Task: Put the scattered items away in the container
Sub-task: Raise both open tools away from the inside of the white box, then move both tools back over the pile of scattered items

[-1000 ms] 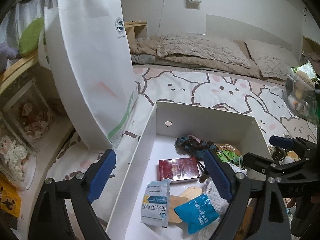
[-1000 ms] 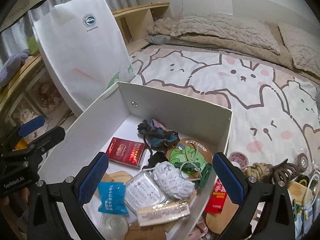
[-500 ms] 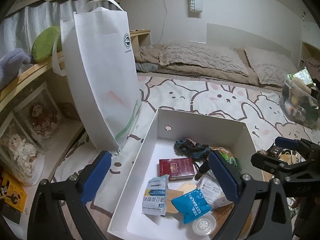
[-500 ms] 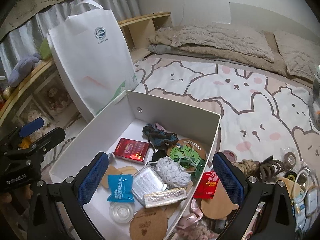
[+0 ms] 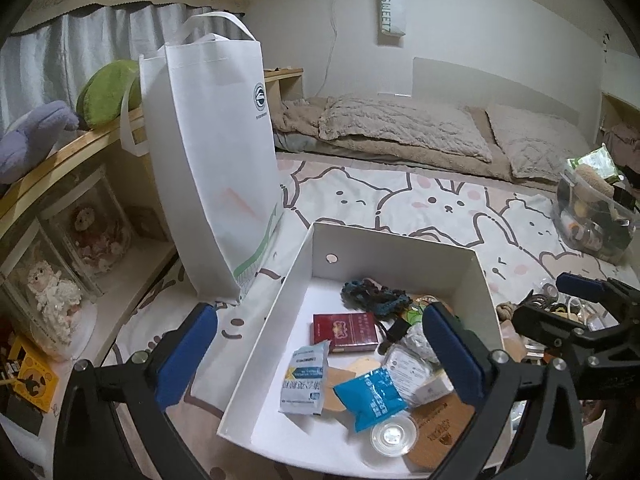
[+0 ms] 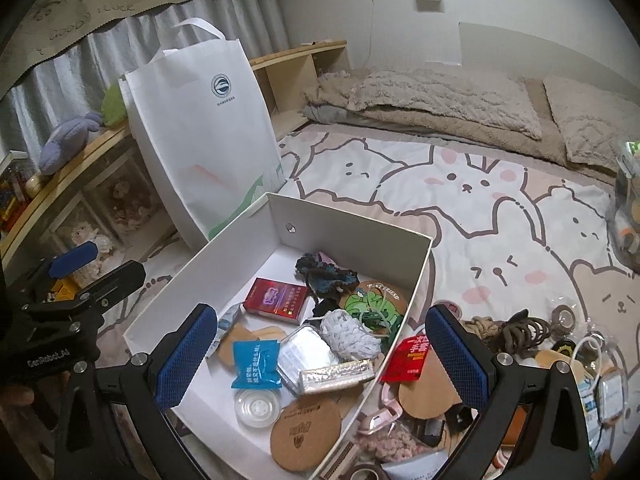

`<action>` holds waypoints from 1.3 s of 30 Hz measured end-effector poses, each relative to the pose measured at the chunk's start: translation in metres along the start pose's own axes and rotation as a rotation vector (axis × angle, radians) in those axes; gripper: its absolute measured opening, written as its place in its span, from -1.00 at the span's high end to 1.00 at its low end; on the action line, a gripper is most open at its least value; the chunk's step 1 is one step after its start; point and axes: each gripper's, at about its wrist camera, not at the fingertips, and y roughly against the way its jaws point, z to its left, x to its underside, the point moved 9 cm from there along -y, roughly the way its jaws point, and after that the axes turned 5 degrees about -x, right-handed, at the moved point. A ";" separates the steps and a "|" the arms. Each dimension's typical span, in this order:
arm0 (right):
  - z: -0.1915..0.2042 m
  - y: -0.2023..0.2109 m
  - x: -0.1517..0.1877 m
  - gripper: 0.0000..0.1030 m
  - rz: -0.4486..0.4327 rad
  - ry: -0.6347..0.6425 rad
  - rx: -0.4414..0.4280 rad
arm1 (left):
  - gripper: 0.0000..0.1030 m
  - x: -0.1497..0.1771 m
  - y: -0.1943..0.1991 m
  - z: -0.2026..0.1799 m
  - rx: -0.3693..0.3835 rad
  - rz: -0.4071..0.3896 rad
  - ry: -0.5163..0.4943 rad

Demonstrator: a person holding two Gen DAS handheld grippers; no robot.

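Both tools are empty. The left gripper (image 5: 320, 354) has its blue pads spread as wide as they go, with nothing between them; it hangs above the left wall of the white box (image 5: 276, 320). The right gripper (image 6: 322, 356) is spread wide too, bare of any load, and hangs over the box's right wall, straddling it.

Directly below the right gripper, inside the box, lie a silver foil bar (image 6: 336, 374), a blue sachet (image 6: 256, 364), a grey yarn ball (image 6: 350, 334), a red packet (image 6: 276, 296), a clear round lid (image 6: 258, 408) and a cork coaster (image 6: 306, 432) at the near edge. The box sits on the cartoon bedspread (image 6: 480, 208), its far-left corner just beside a white tote bag (image 6: 204, 140).

What is left to tidy lies on the bedspread off the box's right wall: a red glove packet (image 6: 408, 360) leaning against that wall, plain cork discs (image 6: 428, 392), a pink clip (image 6: 380, 420), a coil of brown hair ties (image 6: 520, 330), a knotted rope (image 6: 478, 326) and small tape rolls (image 6: 562, 318).

The step in hand appears to be reaching for the next stray. The red glove packet looks the best choice: nearest, and standing on edge. The right gripper should come down with one pad on each flat face, clear of the box wall, close firmly, lift above the rim, then let go over the bare floor at the box's far-left corner.
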 end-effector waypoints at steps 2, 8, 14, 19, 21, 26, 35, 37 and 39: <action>0.001 0.005 0.000 -1.00 -0.006 0.003 0.000 | -1.00 -0.001 0.007 0.001 -0.006 -0.010 0.003; 0.006 0.023 0.003 -1.00 -0.022 0.014 0.004 | -1.00 -0.003 0.026 0.000 0.003 -0.026 0.015; 0.007 0.048 0.005 -1.00 -0.050 0.027 0.014 | -1.00 -0.006 0.049 -0.006 0.002 -0.055 0.004; 0.003 0.077 0.004 -1.00 -0.100 0.020 0.022 | -1.00 -0.006 0.067 -0.019 0.043 -0.069 0.005; 0.000 0.091 0.004 -1.00 -0.120 0.017 0.024 | -1.00 -0.007 0.075 -0.027 0.054 -0.081 0.003; -0.007 0.118 0.006 -1.00 -0.153 0.011 0.048 | -1.00 -0.009 0.094 -0.047 0.071 -0.109 -0.023; -0.040 0.170 0.016 -1.00 -0.203 -0.002 0.098 | -1.00 -0.016 0.128 -0.089 0.145 -0.162 -0.033; -0.050 0.182 0.020 -1.00 -0.215 -0.013 0.105 | -1.00 -0.017 0.136 -0.100 0.167 -0.173 -0.038; -0.060 0.194 0.023 -1.00 -0.227 -0.022 0.115 | -1.00 -0.018 0.145 -0.112 0.189 -0.186 -0.043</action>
